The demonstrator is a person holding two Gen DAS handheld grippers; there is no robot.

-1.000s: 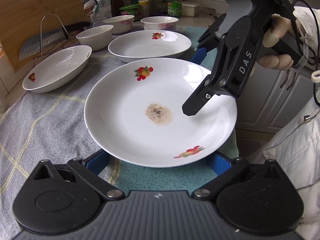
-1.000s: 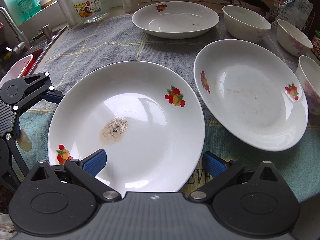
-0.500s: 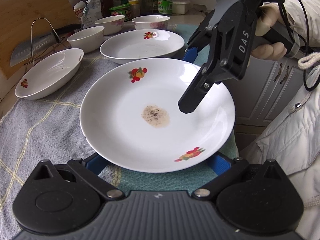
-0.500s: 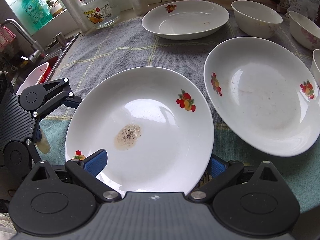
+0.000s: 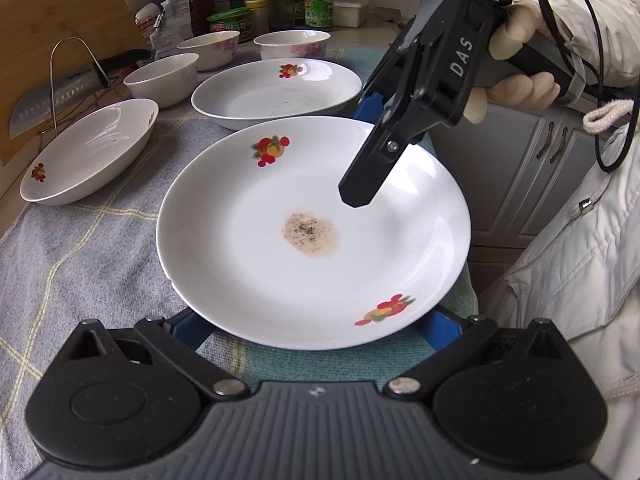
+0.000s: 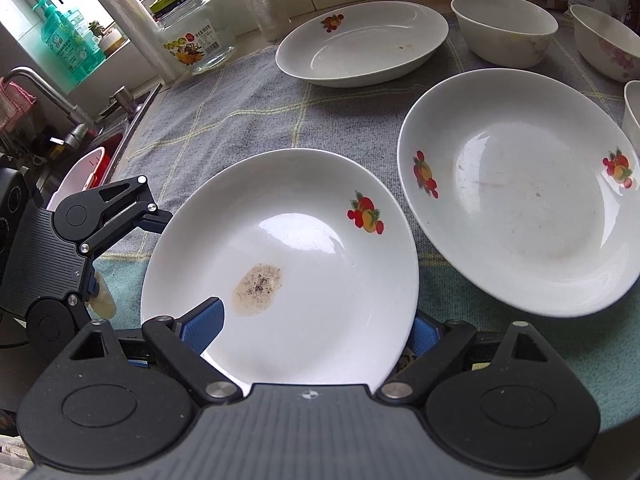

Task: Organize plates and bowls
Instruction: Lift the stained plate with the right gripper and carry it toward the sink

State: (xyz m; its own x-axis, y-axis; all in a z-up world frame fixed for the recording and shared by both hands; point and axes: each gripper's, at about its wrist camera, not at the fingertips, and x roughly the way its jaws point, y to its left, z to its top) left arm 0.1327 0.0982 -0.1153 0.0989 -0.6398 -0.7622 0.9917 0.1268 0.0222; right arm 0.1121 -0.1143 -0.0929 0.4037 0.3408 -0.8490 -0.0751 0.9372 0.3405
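The stained plate (image 5: 248, 248) sits at the front of the gray checked cloth (image 6: 224, 120) that covers the desk (image 5: 376, 26), with a brown speckled smear (image 5: 311, 234) near its middle and fruit prints at its rim. My right jaws have just been closing around its edge. In the left wrist view, one finger (image 5: 362, 184) reaches in over the plate from 1 o'clock, its tip just above the white surface. In my right wrist view the other blue pad (image 6: 424, 336) sits under the rim at 4 o'clock. They remain spread, and I see neither pad pressing the plate.

My left jaws are spread wide. Both blue pads (image 5: 192, 328) are tucked beneath the plate's near rim in the left wrist view.

In the right wrist view, a second fruit-print plate (image 6: 520, 200) lies just beside the stained one at 2 o'clock. A deeper dish (image 6: 360, 44) stands at 12 o'clock, well apart. A white bowl (image 6: 504, 32) is at 1 o'clock, with a flowered bowl (image 6: 608, 40) beside it.
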